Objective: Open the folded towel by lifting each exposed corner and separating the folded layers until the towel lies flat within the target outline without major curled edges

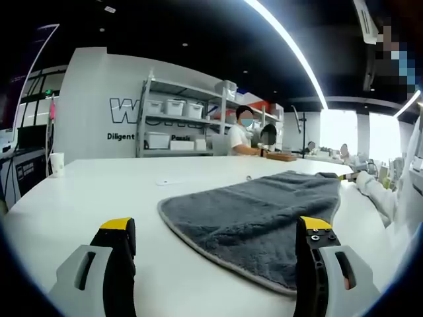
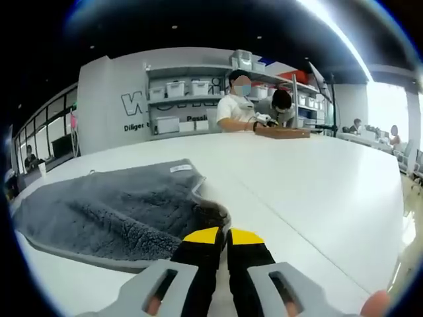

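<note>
A grey fluffy towel (image 1: 264,211) lies spread on the white table (image 1: 99,198), its pale-edged near corner between my left gripper's jaws. My left gripper (image 1: 217,226) is open, jaws wide apart, hovering just above the table and holding nothing. In the right gripper view the towel (image 2: 112,211) stretches away to the left, a white label (image 2: 180,169) on its far edge. My right gripper (image 2: 225,236) is shut, its yellow tips pinching the towel's slightly raised, curled corner (image 2: 213,212). That gripper (image 1: 347,177) also peeks in at the towel's far end in the left gripper view, beside a white sleeve (image 1: 380,195).
A paper cup (image 1: 57,163) stands at the table's far left edge. A small white scrap (image 1: 165,182) lies beyond the towel. People work at the far end beside a wooden tray (image 2: 283,132) and grey shelves (image 1: 175,119) with bins.
</note>
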